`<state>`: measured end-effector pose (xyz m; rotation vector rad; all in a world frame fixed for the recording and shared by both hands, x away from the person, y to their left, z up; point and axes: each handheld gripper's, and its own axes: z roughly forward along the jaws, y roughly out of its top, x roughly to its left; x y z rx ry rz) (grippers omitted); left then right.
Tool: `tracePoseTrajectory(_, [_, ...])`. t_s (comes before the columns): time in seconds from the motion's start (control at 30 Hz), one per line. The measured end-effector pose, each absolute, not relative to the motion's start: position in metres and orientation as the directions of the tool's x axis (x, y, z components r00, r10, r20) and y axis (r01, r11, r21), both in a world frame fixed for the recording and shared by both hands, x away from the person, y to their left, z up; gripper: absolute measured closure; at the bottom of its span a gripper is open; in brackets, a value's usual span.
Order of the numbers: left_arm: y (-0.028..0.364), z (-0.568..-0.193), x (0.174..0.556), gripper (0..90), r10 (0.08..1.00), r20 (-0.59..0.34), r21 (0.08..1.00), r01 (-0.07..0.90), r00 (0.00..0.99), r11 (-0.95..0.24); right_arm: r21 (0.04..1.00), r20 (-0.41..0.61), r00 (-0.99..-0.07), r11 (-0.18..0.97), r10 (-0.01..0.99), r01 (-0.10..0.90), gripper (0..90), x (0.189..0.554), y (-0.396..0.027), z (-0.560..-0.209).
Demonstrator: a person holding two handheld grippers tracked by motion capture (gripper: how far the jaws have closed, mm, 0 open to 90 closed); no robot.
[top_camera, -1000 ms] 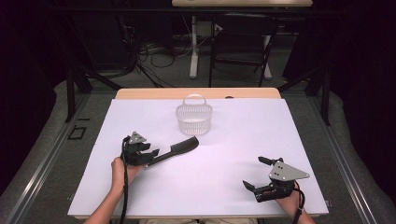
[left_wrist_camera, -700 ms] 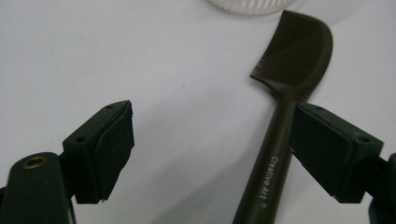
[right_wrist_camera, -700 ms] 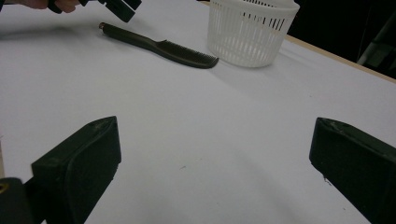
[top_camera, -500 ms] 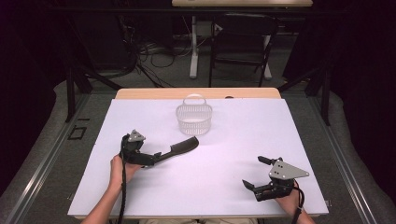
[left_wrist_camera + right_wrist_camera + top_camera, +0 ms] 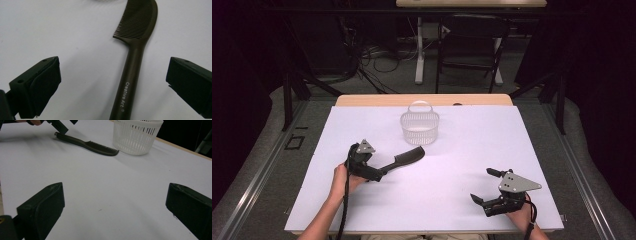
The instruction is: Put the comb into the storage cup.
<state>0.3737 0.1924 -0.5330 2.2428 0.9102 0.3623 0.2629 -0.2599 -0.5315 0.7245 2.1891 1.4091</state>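
Beyond the white-covered worktop (image 5: 472,150), whose wooden far edge shows, grey carpet floor (image 5: 377,82) carries tangled cables (image 5: 372,55), a white desk leg (image 5: 418,50) and a dark folding chair (image 5: 472,45) in gloom.

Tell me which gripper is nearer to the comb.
Left. The left gripper sits over the comb, its open fingers on either side of the handle without touching it. The right gripper rests far off, near the white table's front right corner.
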Motion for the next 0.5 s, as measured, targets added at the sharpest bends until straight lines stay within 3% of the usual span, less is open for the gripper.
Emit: tracePoseTrajectory(0.5, [0.188,-0.520,0.371,0.0,0.651,0.030,0.689,0.456,0.758,-0.563,0.918,-0.085,-0.774,0.351,0.628,0.184,1.7,0.262,-0.259,-0.531])
